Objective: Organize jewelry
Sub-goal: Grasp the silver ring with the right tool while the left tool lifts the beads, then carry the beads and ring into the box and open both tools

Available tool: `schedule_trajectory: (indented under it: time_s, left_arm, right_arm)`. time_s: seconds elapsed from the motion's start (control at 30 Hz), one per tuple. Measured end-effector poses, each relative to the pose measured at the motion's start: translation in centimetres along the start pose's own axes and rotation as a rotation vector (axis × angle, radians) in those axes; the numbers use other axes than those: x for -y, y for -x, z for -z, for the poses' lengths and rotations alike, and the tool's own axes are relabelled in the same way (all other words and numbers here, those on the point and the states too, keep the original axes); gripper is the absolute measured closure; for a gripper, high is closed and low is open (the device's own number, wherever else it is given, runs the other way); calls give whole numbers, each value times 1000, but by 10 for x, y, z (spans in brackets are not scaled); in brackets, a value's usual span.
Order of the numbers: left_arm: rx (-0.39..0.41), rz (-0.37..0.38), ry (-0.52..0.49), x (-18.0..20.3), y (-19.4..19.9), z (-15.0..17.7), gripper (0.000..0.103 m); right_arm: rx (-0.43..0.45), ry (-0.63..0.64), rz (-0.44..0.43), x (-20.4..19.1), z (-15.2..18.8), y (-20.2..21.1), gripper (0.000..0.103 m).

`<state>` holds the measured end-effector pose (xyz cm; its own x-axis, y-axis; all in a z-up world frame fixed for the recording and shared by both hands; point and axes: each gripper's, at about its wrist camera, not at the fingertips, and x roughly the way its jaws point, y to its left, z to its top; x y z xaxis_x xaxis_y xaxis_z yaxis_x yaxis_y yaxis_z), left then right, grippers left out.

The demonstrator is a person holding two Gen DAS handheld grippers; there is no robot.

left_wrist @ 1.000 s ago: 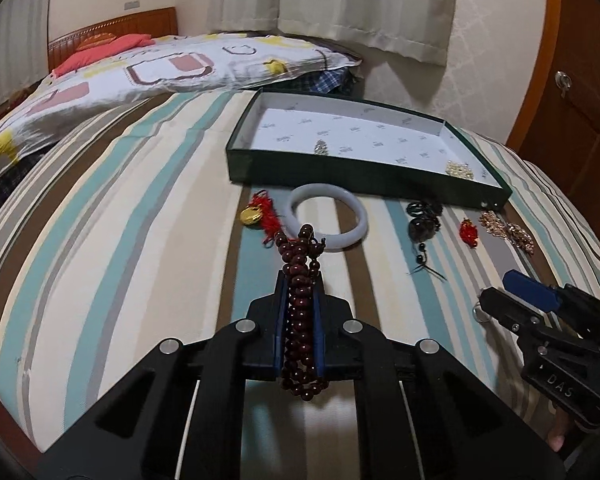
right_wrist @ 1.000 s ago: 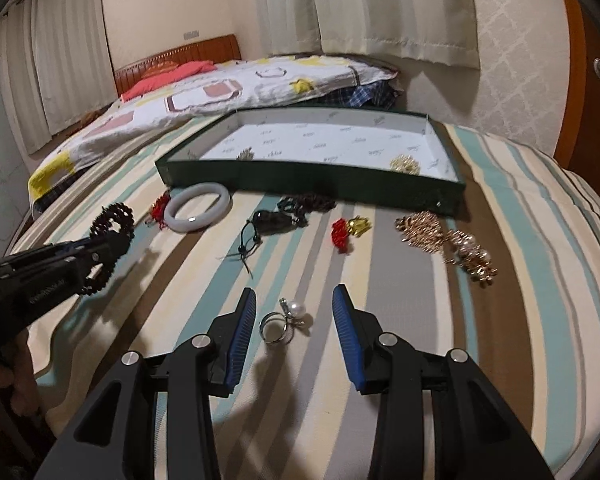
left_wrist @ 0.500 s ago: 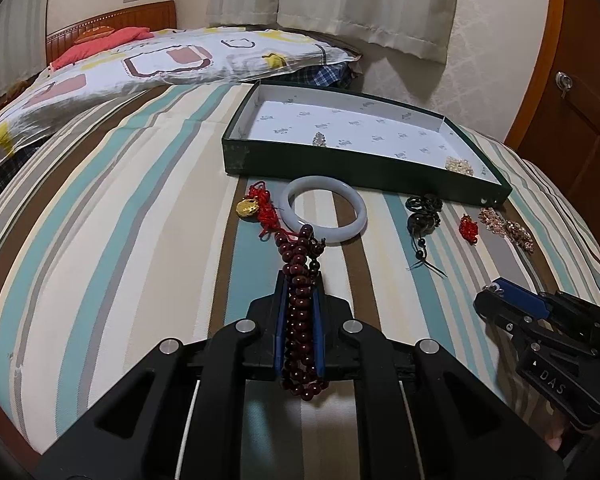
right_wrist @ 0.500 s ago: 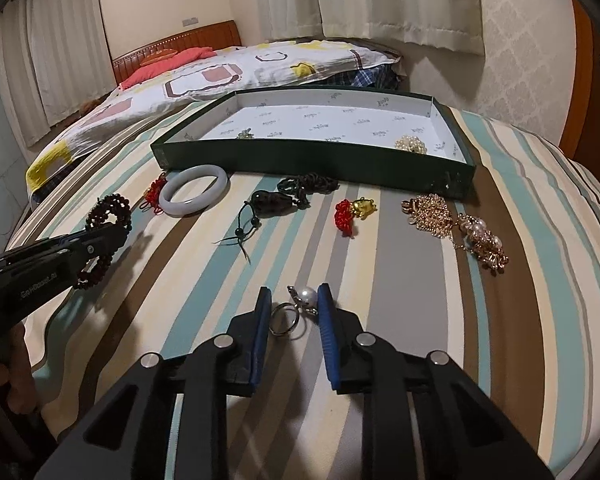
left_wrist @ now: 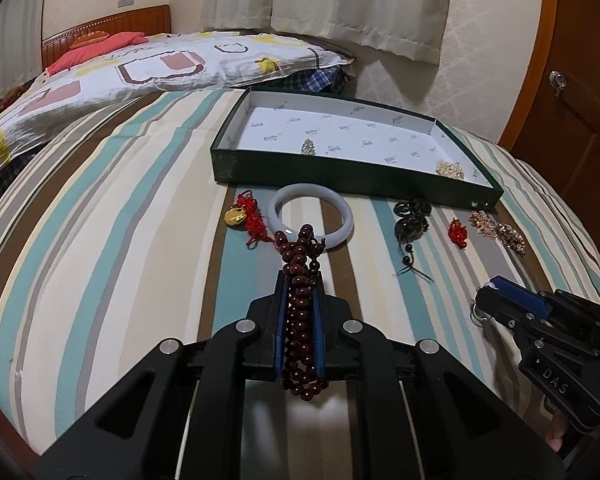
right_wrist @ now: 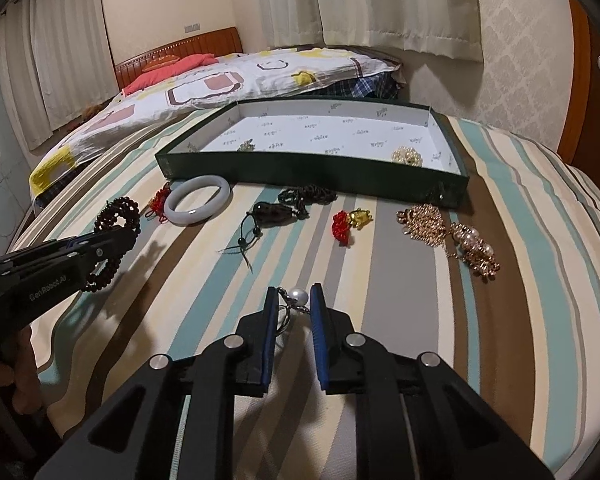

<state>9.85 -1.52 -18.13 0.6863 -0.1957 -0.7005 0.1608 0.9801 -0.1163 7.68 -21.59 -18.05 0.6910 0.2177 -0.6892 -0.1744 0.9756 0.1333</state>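
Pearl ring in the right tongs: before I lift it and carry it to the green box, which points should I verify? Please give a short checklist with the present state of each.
1. Pearl ring between the right tongs: ok. The jaws have just been closing and the ring sits between the pads.
2. Hold secure enough for lifting: cannot tell. Only the tips hold it.
3. Bead bracelet clamped in the left tongs: ok.
4. Green box open, with bare floor left: ok.
5. Way to the box free: not ok at bed level. The black cord pendant and red charm lie between, so probably lift first.
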Motion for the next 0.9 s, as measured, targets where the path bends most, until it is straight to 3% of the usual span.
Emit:
schedule_trajectory:
  time_s: [0.3, 0.57, 0.73, 0.9]
  left_arm:
    - [54, 39, -20, 16, 6, -31, 92]
    - [98, 73, -38, 35, -15, -79, 92]
    - [75, 91, -62, 53, -54, -107, 92]
    - [14, 79, -76, 60, -97, -114, 92]
  right_arm:
    - [108, 1, 18, 10, -39, 18, 86]
    - [182, -9, 17, 31, -89, 5, 86]
    - [178, -15, 7, 40, -113, -25, 86]
    - [113, -15, 5, 46, -116, -62, 86]
